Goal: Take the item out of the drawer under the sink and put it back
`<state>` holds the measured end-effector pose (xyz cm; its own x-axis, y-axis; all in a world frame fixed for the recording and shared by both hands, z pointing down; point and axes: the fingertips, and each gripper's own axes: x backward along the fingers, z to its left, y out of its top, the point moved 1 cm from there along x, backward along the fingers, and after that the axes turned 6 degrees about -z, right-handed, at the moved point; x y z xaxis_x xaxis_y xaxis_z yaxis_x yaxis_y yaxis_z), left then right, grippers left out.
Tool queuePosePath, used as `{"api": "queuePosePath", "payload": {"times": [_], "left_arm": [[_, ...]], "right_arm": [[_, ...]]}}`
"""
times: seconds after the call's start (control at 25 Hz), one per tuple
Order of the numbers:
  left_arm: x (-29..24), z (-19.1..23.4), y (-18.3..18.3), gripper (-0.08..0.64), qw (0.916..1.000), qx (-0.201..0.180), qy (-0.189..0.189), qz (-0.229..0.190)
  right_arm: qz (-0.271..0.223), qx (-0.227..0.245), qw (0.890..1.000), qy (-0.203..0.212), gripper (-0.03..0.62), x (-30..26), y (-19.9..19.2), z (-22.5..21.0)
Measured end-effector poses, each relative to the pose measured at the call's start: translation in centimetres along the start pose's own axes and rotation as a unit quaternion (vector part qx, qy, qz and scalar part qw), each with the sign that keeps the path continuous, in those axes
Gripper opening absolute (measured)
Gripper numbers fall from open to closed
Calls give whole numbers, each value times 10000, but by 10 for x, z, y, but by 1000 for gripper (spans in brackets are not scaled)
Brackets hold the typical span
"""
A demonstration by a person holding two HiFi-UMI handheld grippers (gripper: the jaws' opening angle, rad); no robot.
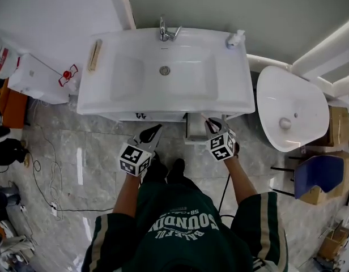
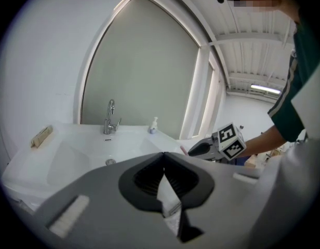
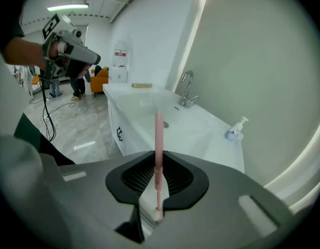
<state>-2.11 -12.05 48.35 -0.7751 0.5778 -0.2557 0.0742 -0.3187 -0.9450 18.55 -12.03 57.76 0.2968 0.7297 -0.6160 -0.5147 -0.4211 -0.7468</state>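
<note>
Two grippers by the sink, one holding a pink stick.

The right gripper has its jaws squeezed on a thin pink stick. The stick pokes up past the tips, out in the air and just beside the open drawer under the sink. The left gripper has its jaws pressed together with nothing in them. It is held up near the front of the white counter. On the counter are a tap at the back, a soap bottle in the back right corner and a brush at the left edge. The floor is shiny grey stone with a black cable lying on it. A white bowl stands to the right of the counter.
</note>
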Motion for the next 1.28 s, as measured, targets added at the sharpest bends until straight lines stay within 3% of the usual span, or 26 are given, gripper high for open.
{"api": "queuePosePath", "payload": {"times": [0.2, 0.52, 1.28], "left_arm": [[-3, 1, 18, 51, 9999, -50, 25, -157], [-9, -2, 34, 51, 9995, -129, 25, -284], [-5, -4, 35, 51, 9995, -105, -33, -305]], "right_arm": [[-532, -503, 9972, -153, 52, 31, 35, -17], [-1386, -567, 9876, -465, 51, 86, 97, -47], [-1464, -783, 9852, -417, 52, 83, 100, -41]]}}
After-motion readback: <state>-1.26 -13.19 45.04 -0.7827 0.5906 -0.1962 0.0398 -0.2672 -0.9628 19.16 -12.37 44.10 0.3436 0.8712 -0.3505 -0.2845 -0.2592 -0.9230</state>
